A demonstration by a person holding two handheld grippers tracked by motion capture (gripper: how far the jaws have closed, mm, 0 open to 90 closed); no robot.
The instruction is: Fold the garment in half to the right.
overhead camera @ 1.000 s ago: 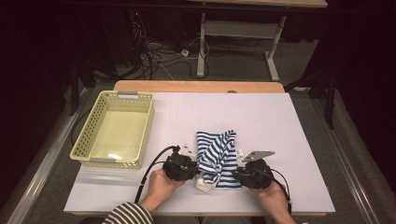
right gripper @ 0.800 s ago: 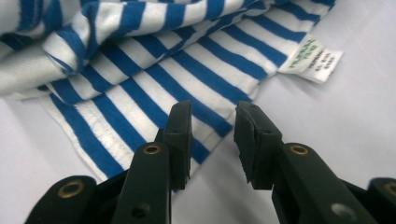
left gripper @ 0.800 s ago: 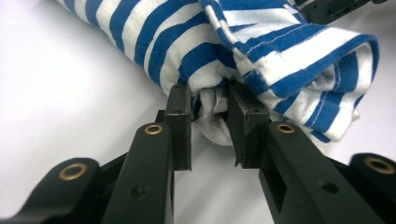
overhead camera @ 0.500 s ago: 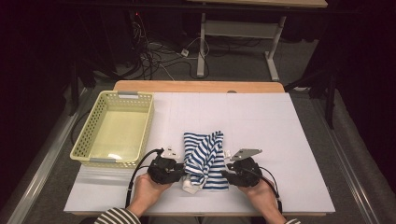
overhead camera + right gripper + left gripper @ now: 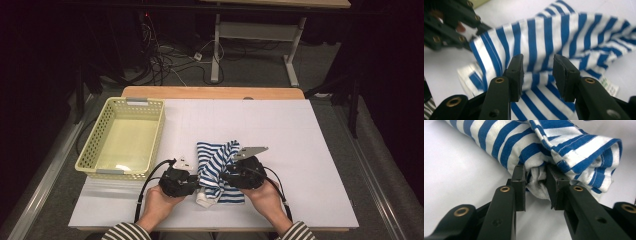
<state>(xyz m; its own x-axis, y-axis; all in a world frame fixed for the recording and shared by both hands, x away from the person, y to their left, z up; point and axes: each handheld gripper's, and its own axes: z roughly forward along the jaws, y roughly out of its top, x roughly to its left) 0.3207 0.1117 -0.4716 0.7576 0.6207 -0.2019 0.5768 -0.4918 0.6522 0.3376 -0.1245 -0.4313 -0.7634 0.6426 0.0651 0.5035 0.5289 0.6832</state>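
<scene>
- The striped cloth [image 5: 218, 167] is bunched and only partly folded, near the table's [image 5: 310, 150] front edge.
- A fold is pinched by the left gripper [image 5: 535, 185].
- The right gripper [image 5: 537, 75], jaws just opened, stands apart over the cloth, holding nothing.
- The basket [image 5: 90, 155], far left, is empty.

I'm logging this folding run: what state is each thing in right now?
Striped cloth: bunched and partly folded, lying on the white table.
Basket: upright, nothing inside.
Left gripper: fingers closed on a fold of the cloth.
Right gripper: fingers apart over the cloth, having just been opening.
</scene>
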